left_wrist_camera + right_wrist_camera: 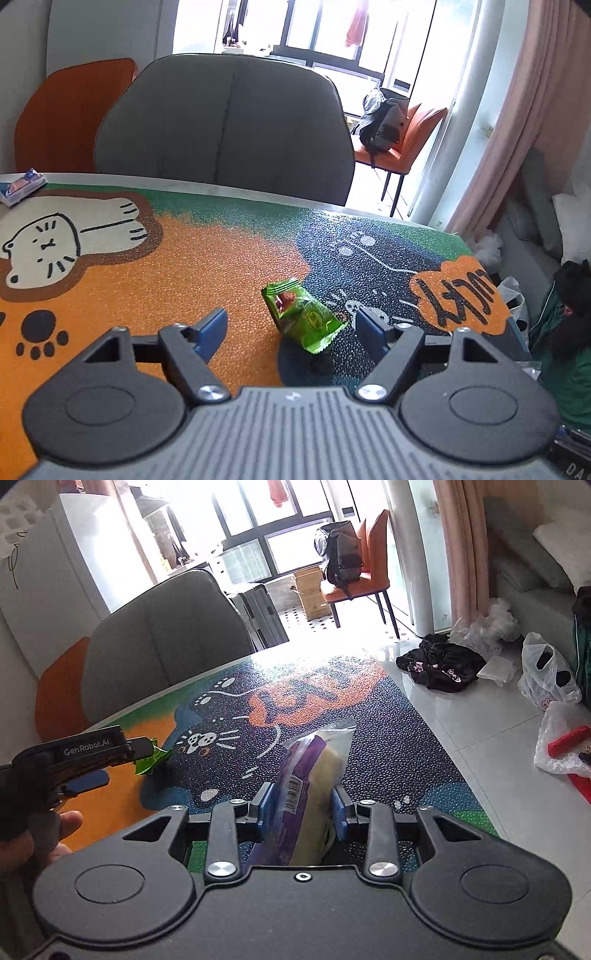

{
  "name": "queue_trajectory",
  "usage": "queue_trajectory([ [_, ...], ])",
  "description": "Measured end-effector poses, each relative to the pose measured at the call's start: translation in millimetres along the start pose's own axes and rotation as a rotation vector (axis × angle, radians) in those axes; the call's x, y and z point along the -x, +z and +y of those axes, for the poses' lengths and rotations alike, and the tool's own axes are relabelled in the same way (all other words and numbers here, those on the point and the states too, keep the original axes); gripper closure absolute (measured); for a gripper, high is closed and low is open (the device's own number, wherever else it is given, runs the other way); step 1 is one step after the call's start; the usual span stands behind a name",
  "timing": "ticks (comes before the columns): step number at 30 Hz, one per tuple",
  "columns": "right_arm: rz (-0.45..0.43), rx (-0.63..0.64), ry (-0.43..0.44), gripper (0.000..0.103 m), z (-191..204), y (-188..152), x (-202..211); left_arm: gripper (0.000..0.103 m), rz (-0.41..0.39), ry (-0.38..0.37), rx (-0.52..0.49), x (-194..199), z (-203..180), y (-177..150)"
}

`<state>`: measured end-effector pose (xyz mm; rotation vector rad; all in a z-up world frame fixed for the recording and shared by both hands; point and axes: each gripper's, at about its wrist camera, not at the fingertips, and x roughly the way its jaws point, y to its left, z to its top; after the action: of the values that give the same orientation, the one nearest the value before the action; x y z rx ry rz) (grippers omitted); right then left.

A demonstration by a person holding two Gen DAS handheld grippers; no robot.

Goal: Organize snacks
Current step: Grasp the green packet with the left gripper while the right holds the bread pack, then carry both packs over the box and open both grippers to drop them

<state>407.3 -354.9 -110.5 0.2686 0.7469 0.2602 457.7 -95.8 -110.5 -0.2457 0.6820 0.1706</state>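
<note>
While the left gripper (290,326) tilted down over the table mat (155,273) with jaws spread wide, a green snack packet (304,317) lay loose between them. The right gripper (302,806), angled down likewise, pinched a purple snack bag (295,786) near the mat's right edge, open floor (461,716) beyond.
</note>
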Motion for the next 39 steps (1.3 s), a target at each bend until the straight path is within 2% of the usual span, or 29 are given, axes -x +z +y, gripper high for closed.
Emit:
queue_trajectory([
  [8, 0.022, 0.008, -0.005, 0.052, -0.4, -1.8, -2.2, 0.029, -0.012, 0.033, -0.023, -21.3, -4.2, -0.6],
  [10, 0.03, 0.03, -0.007, 0.043, 4.1, -0.8, -2.7, 0.036, -0.001, 0.038, -0.029, -25.9, -4.0, -1.3],
  [11, 0.035, 0.041, -0.013, 0.038, 7.5, -0.5, -3.7, 0.045, 0.002, 0.043, -0.029, -27.0, -3.7, -1.7],
  [12, 0.039, 0.054, -0.022, 0.036, 10.4, 0.2, -5.1, 0.063, -0.006, 0.06, -0.042, -26.3, -4.5, -2.1],
  [14, 0.041, 0.083, -0.048, 0.036, 16.2, -1.6, -5.9, 0.074, -0.002, 0.075, -0.049, -25.7, -3.2, -1.8],
  [17, 0.04, 0.116, -0.086, 0.036, 22.7, -4.3, -5.9, 0.076, 0.008, 0.052, -0.032, -21.4, 3.4, -1.5],
  [19, 0.042, 0.133, -0.114, 0.039, 26.7, -5.2, -5.3, 0.076, 0.013, 0.048, -0.03, -17.0, 6.4, -3.2],
  [22, 0.035, 0.15, -0.155, 0.055, 30.9, -7.5, -3.7, 0.077, 0.016, 0.037, -0.022, -7.3, 11.5, -6.8],
  [23, 0.034, 0.151, -0.153, 0.064, 30.9, -8.1, -2.5, 0.077, 0.015, 0.034, -0.02, -3.1, 12.9, -7.9],
  [24, 0.036, 0.149, -0.145, 0.067, 30.7, -8.6, -1.3, 0.077, 0.012, 0.032, -0.018, 1.4, 14.1, -9.0],
  [30, 0.048, 0.159, -0.073, 0.073, 38.7, -13.6, 11.8, 0.077, 0.007, 0.013, -0.014, 31.9, 23.4, -15.4],
  [39, 0.023, 0.162, -0.015, 0.073, 63.2, -15.0, 39.3, 0.077, -0.02, 0.009, -0.026, 85.0, 36.6, -22.5],
])
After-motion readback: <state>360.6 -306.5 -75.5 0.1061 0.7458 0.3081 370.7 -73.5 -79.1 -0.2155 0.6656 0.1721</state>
